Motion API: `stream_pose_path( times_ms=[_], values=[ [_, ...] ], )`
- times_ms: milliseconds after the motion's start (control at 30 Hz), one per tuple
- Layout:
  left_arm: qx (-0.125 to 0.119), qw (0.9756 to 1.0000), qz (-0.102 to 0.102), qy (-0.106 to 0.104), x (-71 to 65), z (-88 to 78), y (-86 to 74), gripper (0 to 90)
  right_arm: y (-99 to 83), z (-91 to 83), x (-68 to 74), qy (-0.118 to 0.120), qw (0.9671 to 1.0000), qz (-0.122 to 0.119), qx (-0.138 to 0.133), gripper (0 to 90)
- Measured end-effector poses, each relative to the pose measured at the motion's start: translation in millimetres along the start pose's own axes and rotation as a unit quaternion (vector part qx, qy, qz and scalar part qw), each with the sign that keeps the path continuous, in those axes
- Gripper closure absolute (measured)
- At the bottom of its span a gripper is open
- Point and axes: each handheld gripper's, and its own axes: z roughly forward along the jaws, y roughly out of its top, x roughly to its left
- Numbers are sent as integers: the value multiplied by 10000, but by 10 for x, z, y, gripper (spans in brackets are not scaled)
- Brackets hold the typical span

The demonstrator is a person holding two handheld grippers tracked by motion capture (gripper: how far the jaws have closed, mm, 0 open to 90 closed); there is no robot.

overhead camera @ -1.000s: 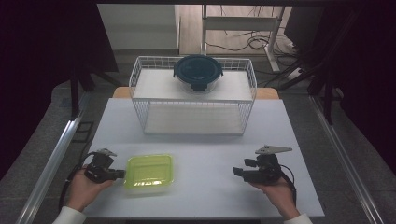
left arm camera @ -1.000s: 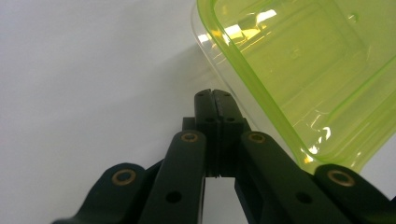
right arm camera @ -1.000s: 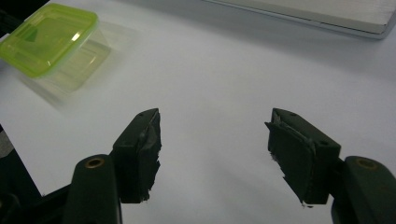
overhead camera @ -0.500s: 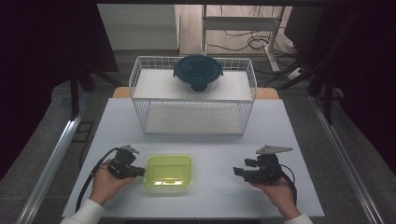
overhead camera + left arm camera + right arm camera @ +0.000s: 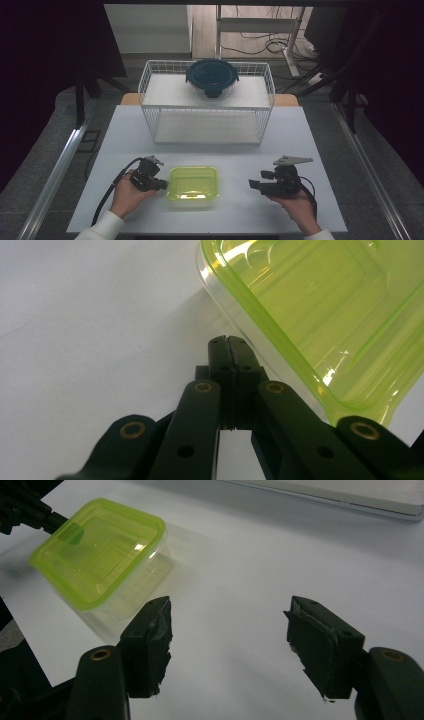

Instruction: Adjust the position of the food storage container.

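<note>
Box on table; left gripper closed empty, tips against box side; right gripper held wide, apart.

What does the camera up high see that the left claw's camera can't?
High view alone: the wire basket with a dark round lidded bowl on it, the open right claw, and both hands. Left gripper view alone: the left claw close up, jaws pressed together beside the box's wall. Both share the green box and the white table.
</note>
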Motion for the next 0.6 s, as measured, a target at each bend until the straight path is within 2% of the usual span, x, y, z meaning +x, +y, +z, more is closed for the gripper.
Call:
stream_pose_path(
  times_ms=[233, 367, 433, 533, 600],
  values=[
    [-125, 9999, -106, 11, 55, -60, -48, 900, -6, 11, 15, -11, 10000, -2, 4, 342],
    [-321, 9993, -213, -15, 113, -185, -147, 900, -9, 11, 26, 13, 10000, 5, -11, 342],
    [-517, 9982, -298, -29, 138, -278, -215, 900, -11, 14, 30, 43, 10000, 18, -34, 342],
    [-845, 9959, -297, -104, 162, -396, -288, 899, -16, 36, 43, 112, 9999, 76, -52, 342],
    [-1143, 9928, -354, -24, 154, -468, -331, 850, -21, 55, 61, 150, 9998, 67, -57, 341]
  ],
)
